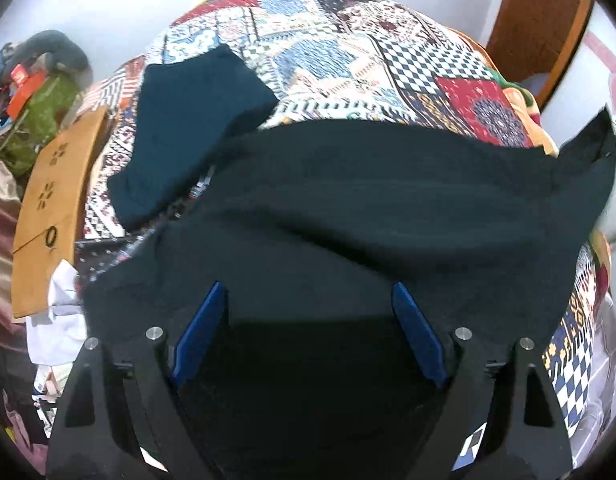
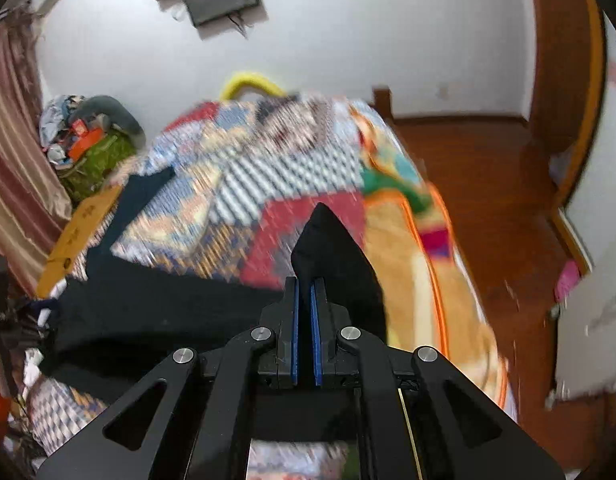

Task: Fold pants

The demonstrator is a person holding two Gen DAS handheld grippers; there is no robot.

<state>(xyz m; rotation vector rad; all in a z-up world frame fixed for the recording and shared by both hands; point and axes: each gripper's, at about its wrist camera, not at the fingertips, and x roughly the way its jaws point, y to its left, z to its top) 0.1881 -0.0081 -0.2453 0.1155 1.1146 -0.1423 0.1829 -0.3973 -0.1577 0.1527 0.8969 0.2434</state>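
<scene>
- Far left of the bed, a tan wooden board (image 1: 53,216) leans by the edge, with a heap of clothes (image 1: 35,92) piled behind it against the wall.
- A dark teal cloth (image 1: 187,136) lies folded on the patchwork quilt (image 1: 348,52), just beyond the near-left part of the pants and overlapping them slightly.
- The left gripper (image 1: 310,292) stands wide, its blue pads spread well apart and holding nothing; it hovers right over the near-left stretch of the black pants (image 1: 368,208).
- The pants lie across the bed, their long axis running left to right in front of me, from under the left gripper out to the far right edge.
- At that right end the cloth rises to a point, pinched tight in the right gripper (image 2: 305,284), whose pads are closed on a peak of black fabric.
- So the right hand has the free end; I reckon the fold turns on carrying that end leftward along the length, toward the side the open left gripper guards.
</scene>
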